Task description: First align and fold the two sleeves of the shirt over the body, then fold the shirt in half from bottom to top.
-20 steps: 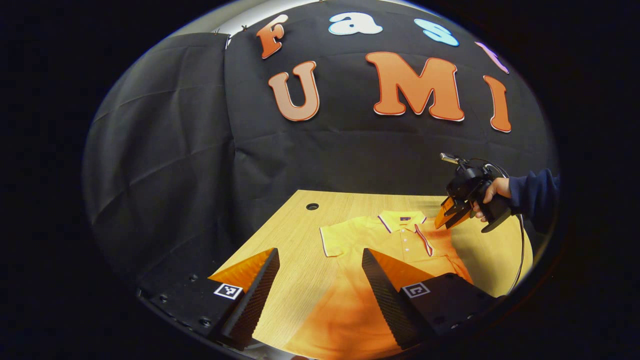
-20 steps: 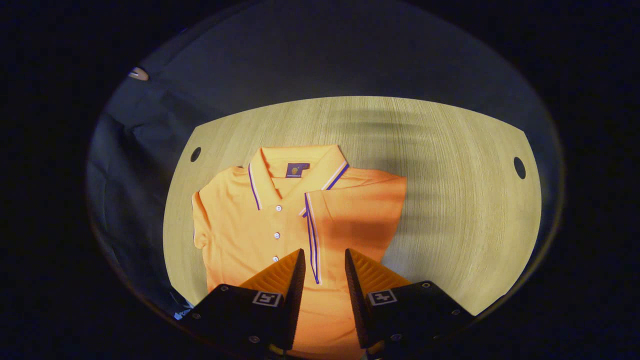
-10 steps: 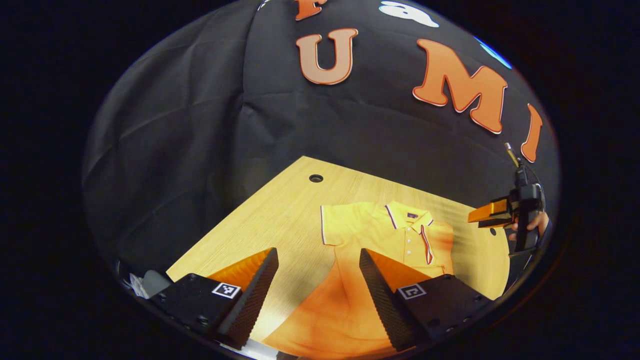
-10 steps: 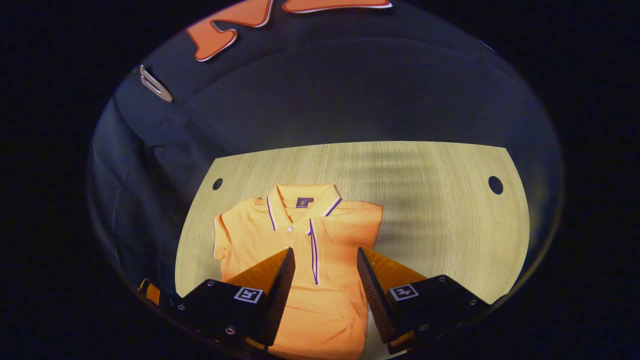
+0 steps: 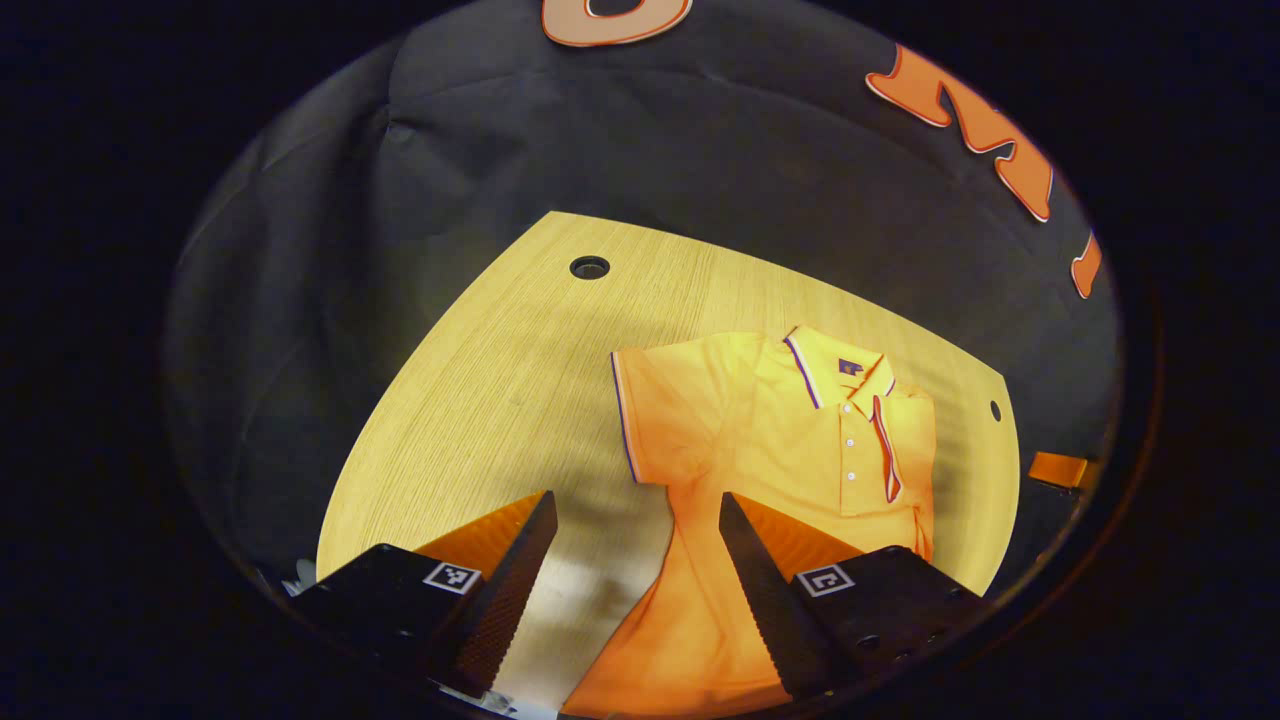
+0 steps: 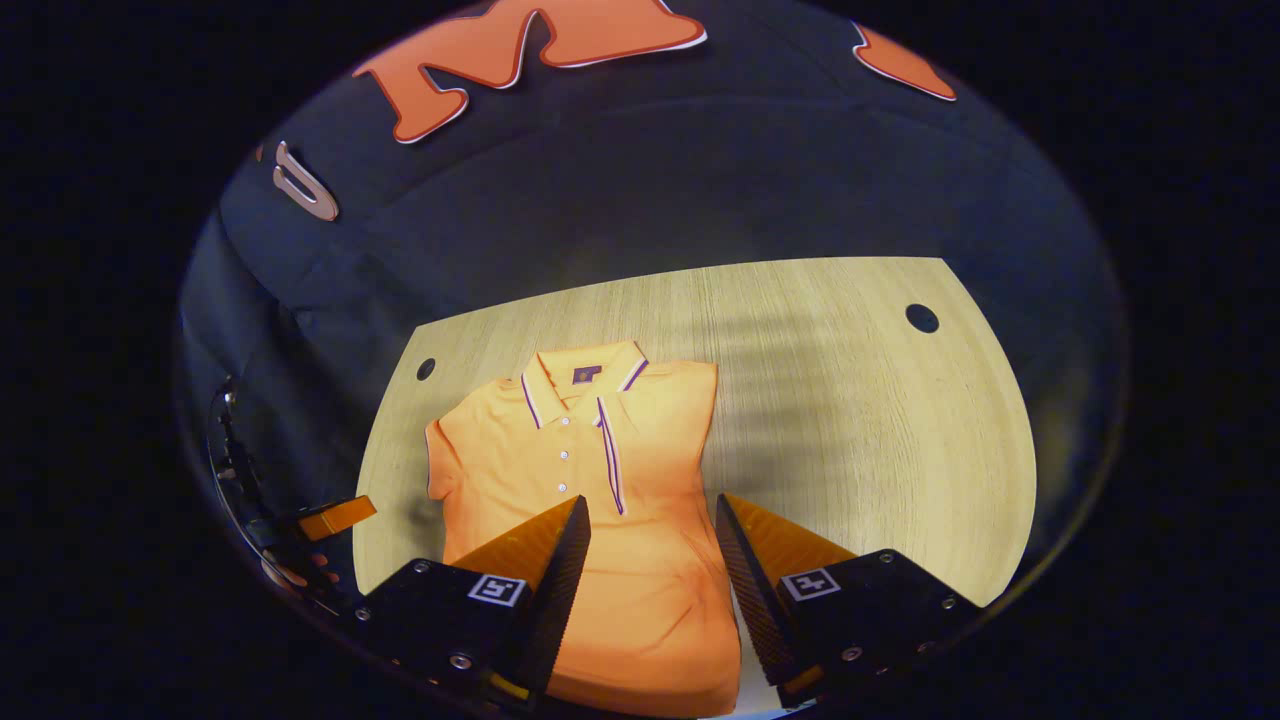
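Note:
An orange polo shirt [image 5: 780, 440] lies flat and face up on the wooden table [image 5: 480, 400], collar toward the wall. One sleeve [image 5: 650, 405] is spread out to the side. The other sleeve is folded over the chest, its striped cuff [image 6: 610, 460] running down beside the buttons. In the left gripper view, my left gripper [image 5: 635, 560] is open above the table's near edge, over the shirt's side edge below the spread sleeve. In the right gripper view, my right gripper [image 6: 650, 560] is open above the shirt's [image 6: 590, 480] lower body. Neither holds anything.
The table [image 6: 860, 400] has a round cable hole in each far corner [image 5: 589, 267] [image 6: 921, 318]. Black cloth walls close in behind and to the sides. The other gripper's finger pokes in at each view's edge [image 5: 1058, 468] [image 6: 335, 518].
The right gripper has drawn back from over the collar to the shirt's lower part. The left gripper view has tipped down toward the table and swung left; the shirt stays put.

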Demonstrator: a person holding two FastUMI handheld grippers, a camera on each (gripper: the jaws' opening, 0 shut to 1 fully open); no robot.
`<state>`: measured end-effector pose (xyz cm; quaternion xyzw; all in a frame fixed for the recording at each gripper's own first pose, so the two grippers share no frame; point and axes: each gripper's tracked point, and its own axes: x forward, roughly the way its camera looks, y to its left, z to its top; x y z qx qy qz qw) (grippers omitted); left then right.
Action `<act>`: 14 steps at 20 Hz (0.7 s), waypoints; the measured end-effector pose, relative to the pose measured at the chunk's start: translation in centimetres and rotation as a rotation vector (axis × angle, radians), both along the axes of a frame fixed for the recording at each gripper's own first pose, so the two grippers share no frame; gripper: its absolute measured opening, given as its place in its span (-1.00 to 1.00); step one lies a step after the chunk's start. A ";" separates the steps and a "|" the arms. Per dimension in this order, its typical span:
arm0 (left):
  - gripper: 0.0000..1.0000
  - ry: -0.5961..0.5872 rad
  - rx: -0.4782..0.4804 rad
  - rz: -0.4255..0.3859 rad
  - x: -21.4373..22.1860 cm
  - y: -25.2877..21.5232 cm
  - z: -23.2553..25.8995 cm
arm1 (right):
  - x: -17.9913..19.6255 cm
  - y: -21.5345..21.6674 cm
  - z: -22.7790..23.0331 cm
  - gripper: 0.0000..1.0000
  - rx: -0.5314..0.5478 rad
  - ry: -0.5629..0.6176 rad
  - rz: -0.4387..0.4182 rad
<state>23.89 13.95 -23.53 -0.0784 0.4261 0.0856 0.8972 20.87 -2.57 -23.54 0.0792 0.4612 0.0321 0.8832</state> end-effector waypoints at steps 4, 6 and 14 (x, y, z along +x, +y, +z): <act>0.97 0.123 -0.051 -0.035 4.3 0.8 -3.3 | -3.7 -0.2 0.3 0.56 -0.033 -0.007 -0.067; 0.96 0.171 -0.073 -0.042 5.5 1.4 -4.2 | -5.0 0.2 0.1 0.56 -0.018 -0.006 -0.089; 0.96 0.305 -0.070 -0.066 10.4 0.8 -9.8 | -10.2 -0.2 -1.4 0.56 -0.004 0.020 -0.213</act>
